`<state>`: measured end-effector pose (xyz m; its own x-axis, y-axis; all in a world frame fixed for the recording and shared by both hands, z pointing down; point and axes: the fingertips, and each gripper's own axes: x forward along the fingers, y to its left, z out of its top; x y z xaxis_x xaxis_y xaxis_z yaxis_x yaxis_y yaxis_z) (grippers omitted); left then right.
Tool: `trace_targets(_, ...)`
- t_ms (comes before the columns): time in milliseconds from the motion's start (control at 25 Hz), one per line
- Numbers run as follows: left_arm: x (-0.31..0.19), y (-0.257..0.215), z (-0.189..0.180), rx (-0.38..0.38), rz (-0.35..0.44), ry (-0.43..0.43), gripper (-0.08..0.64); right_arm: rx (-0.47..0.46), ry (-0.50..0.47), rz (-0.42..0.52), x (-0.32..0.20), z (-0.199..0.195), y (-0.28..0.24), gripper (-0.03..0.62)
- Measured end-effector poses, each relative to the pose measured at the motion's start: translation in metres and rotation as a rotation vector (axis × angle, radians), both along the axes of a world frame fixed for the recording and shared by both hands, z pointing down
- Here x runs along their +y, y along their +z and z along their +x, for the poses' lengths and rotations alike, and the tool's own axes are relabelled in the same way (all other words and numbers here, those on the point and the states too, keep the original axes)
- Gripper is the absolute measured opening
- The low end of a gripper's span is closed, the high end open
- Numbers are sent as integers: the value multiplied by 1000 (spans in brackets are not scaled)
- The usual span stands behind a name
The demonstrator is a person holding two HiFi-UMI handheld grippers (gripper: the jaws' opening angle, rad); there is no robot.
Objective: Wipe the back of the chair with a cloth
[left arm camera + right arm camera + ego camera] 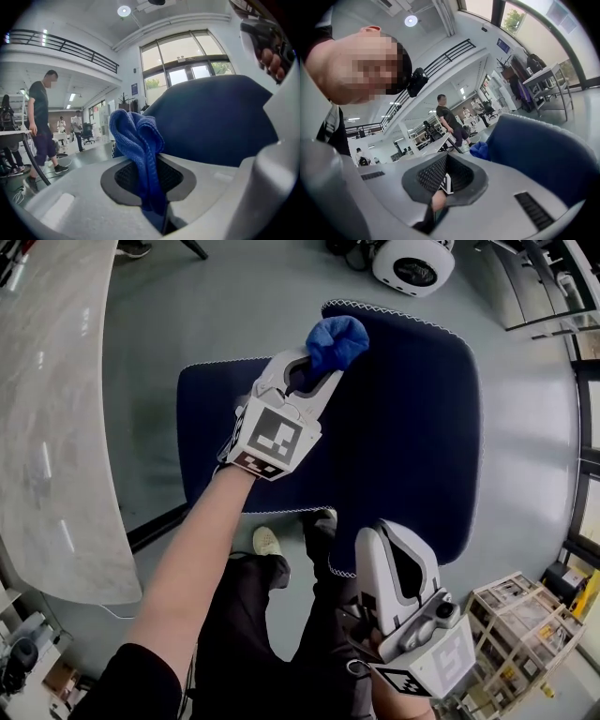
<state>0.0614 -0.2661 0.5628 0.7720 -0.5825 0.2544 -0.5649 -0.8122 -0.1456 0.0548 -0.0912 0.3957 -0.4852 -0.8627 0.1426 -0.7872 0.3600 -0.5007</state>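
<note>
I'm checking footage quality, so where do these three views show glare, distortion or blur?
Head view: wide-angle bending toward the edges, light streaks on the pale marbled table. Left gripper view: fisheye with dark corners, tall windows partly washed out, blue knitted cloth sharp. Right gripper view: round ceiling lamp flares, corners dark.

Blue cloth (338, 339) clamped in left gripper (317, 364), laid against navy chair (417, 427) near far edge; right gripper (397, 538) held low at chair's near edge, apart from cloth; pale curved table (52, 427) seen at left.
</note>
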Motion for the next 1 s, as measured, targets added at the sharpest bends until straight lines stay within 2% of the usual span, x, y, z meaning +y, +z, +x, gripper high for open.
trace_targets(160, -16, 10, 8, -11, 13, -11, 71, 5, -6, -5, -4, 2, 9, 14)
trace_targets(360, -12, 16, 26, -16, 26, 25, 71, 6, 18, -12, -12, 13, 14, 14)
trace_targets(560, 17, 22, 39, -17, 12, 96, 71, 58, 73, -25, -18, 20, 20, 14)
trace_targets(760, 46, 25, 51, 2, -15, 113, 71, 116, 173, -31, -30, 28, 25, 14)
trace_targets(1000, 85, 35, 53, -19, -40, 163, 71, 144, 180, -4, -21, 28, 19, 14)
